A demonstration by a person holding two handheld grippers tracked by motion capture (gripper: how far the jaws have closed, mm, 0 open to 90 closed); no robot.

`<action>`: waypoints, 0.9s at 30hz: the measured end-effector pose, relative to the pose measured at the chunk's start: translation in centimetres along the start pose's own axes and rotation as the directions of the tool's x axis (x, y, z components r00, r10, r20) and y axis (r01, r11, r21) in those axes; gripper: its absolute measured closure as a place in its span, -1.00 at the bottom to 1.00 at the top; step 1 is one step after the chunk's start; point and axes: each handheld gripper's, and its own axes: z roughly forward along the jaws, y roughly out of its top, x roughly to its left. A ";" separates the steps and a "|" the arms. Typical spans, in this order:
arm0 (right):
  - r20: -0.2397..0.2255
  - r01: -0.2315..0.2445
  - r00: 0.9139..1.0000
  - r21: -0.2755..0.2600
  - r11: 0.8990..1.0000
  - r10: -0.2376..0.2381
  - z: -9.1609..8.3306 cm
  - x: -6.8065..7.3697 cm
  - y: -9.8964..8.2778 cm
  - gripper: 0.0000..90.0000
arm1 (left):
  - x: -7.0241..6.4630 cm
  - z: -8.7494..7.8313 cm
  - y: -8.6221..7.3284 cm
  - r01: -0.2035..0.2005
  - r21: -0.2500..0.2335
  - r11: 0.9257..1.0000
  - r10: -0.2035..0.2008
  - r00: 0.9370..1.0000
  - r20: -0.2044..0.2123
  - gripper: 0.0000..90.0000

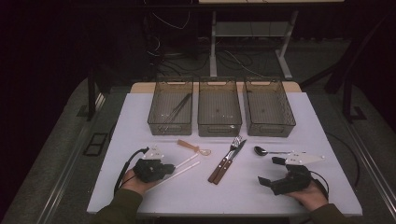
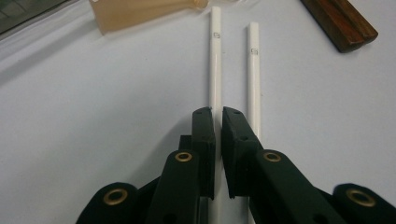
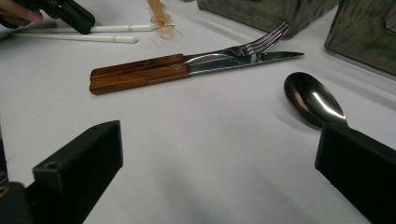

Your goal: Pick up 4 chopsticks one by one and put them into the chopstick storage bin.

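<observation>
**Thin grip on one chopstick, its twin lying loose alongside**

Left gripper (image 2: 218,112): jaws clenched to a narrow slit around one white chopstick (image 2: 215,65), pinched near its near end, still flat on the white table (image 1: 140,186). Just beside, parallel and apart from the pads: second chopstick (image 2: 253,70), not in the grip. Right gripper (image 3: 219,154): jaws spread wide, nothing between, resting low with the spoon (image 3: 312,99) just ahead of one jaw.

Likely trouble, judged from this: a smooth round stick clamped so far from its middle could swing downward or twist out on lifting. Could also nudge the loose twin and roll it toward the edge. Beyond the sticks, the translucent amber spoon (image 2: 135,14) and the wooden-handled fork and knife (image 3: 140,72) lie near; a swinging free tip might knock them. Further off, three mesh bins (image 1: 219,109), the leftmost (image 1: 171,109) already holding long thin utensils; a tilted stick could catch its rim.
</observation>
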 end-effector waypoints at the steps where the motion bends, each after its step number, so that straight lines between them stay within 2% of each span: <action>1: 0.001 0.001 1.000 -0.001 1.000 -0.001 0.0 0.0 0.0 -0.98 | 0.0 0.0 0.1 -0.014 0.007 1.000 0.014 1.000 -0.006 0.87; 10: 0.000 0.004 1.000 -0.002 1.000 -0.004 0.0 0.0 0.0 -0.98 | 0.1 -0.1 0.4 -0.045 0.025 0.999 0.045 0.999 0.007 0.88; 15: -0.001 0.002 1.000 -0.001 1.000 -0.002 0.0 0.1 0.0 -0.98 | 0.2 0.0 0.5 -0.039 0.026 0.999 0.039 0.999 0.018 0.88; 20: 0.000 0.004 1.000 -0.001 1.000 -0.004 0.0 0.1 0.0 -0.98 | 0.3 0.0 0.8 -0.069 0.042 0.997 0.068 0.997 0.030 0.88; 21: 0.001 0.005 1.000 -0.001 1.000 -0.005 0.0 0.0 0.0 -0.98 | 0.2 0.0 0.9 -0.057 0.045 0.997 0.056 0.998 0.032 0.88; 27: -0.001 0.004 1.000 0.002 1.000 -0.004 0.0 0.0 0.0 -0.98 | 0.4 0.0 1.3 -0.055 0.053 0.997 0.053 0.998 0.037 0.88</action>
